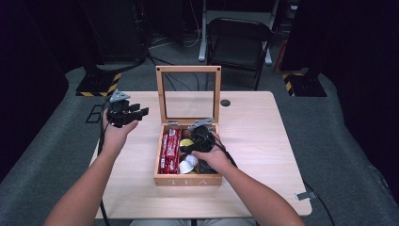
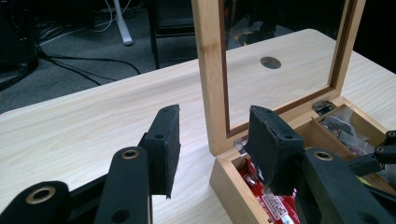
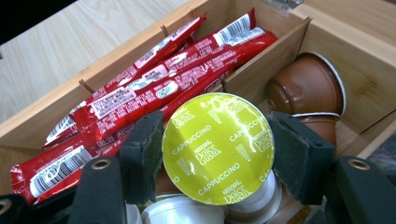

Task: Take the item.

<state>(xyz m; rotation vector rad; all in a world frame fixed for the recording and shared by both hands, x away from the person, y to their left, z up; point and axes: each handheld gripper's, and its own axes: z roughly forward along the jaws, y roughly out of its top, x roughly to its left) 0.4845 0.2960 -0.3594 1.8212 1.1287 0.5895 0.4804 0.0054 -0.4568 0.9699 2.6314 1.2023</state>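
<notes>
Nearest the high camera, the person's two forearms come up from the bottom edge over the pale wooden table [image 1: 263, 141]. On the left, the left hand [image 1: 117, 134] holds the left gripper [image 1: 133, 112] above the bare tabletop, to the left of the wooden tea box [image 1: 188, 180] and apart from it. In the left gripper view its two black jaws stand wide apart with nothing between them; behind them rises the box's upright glass-paned lid [image 2: 212, 70].

In the box's left compartment lie red stick sachets [image 3: 154, 88], stacked lengthwise. To their right, in the middle compartment, the right gripper [image 3: 215, 151] reaches down into the box, held by the right hand [image 1: 214, 157]. Its jaws sit at the two sides of a capsule with a yellow-green foil top marked "cappuccino" [image 3: 217, 147], and the pads touch or nearly touch its rim, so it appears gripped. White capsules [image 3: 187, 212] lie beneath it, and a brown capsule [image 3: 306, 86] lies on its side just beyond, against the divider. The rightmost compartment holds something dark that is too unclear to name.
</notes>
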